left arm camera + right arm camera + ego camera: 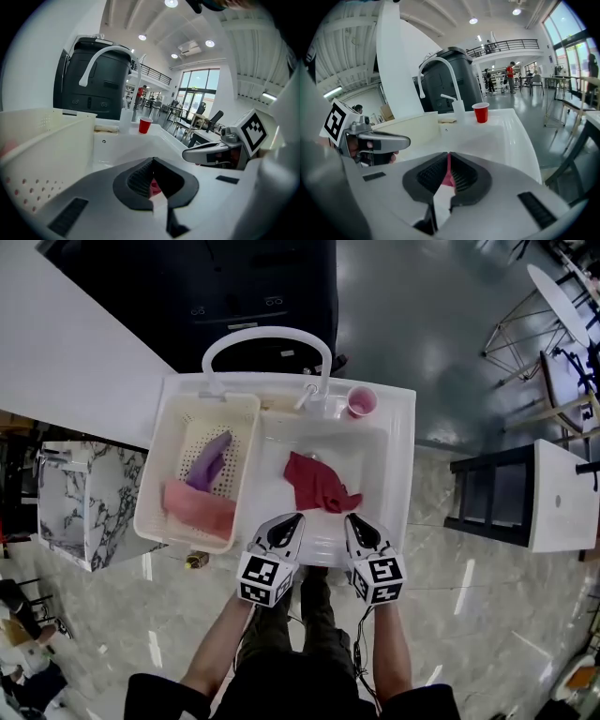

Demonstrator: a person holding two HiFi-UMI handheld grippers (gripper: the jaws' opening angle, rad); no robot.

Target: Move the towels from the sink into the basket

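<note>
Both forearms reach forward side by side, and each hand tilts its gripper downward over the near edge of the sink (400, 457). The left gripper (292, 517) and the right gripper (352, 519) both have their jaws drawn together and grip nothing; only a red sliver shows through each slit. The red towel (314, 482) lies crumpled in the middle of the sink, just beyond the tips. The basket (155, 479) at the sink's left side holds a purple towel (211, 463) and a pink towel (199, 508).

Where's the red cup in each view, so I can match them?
Head view: red cup right of centre, upper half.
Left gripper view: cup just above centre.
Right gripper view: cup right of centre, upper half.
Shared landmark: white faucet arch, left of the cup everywhere.
</note>
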